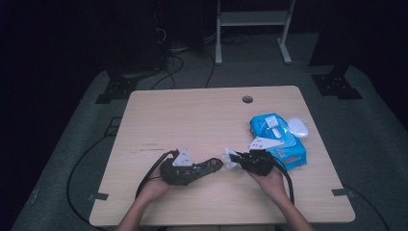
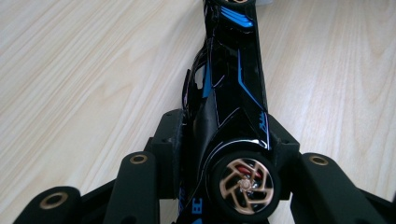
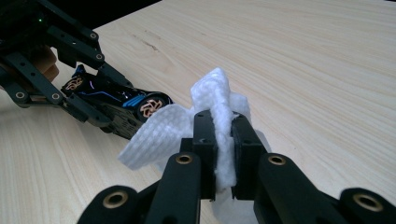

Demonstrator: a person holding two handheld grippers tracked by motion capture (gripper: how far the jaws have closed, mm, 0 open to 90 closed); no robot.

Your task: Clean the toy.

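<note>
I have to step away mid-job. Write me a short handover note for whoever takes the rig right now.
Left gripper: shut on the black toy car, held just above the table near its front edge.
Right gripper: shut on a white wipe, whose loose end reaches the car's front wheel.
Blue wipe pack sits at the table's right, behind the right hand.
Done: car picked up, wipe in grip.
Left: wiping the car appears to be the job; how much is already wiped cannot be told.
</note>
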